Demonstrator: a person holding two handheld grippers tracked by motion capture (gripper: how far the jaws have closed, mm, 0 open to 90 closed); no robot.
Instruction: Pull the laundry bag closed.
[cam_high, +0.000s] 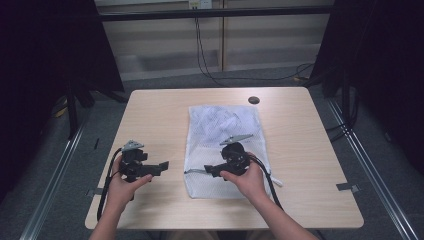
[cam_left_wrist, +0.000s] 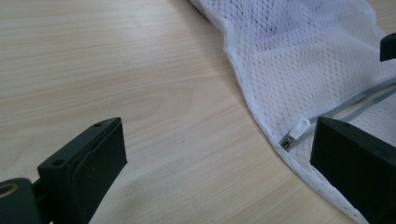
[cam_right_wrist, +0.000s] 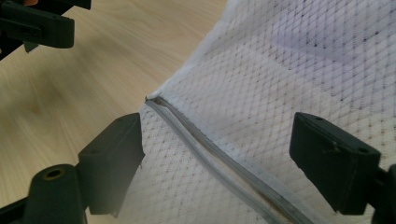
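White mesh bag (cam_high: 222, 150) w/ zipper (cam_right_wrist: 219, 161) lies between right gripper (cam_high: 209, 171) jaws, released; left gripper (cam_high: 162, 166) released too.

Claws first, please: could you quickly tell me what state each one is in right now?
Left claw: open, holding nothing, over bare table.
Right claw: open, astride the mesh bag's zipper, not gripping.
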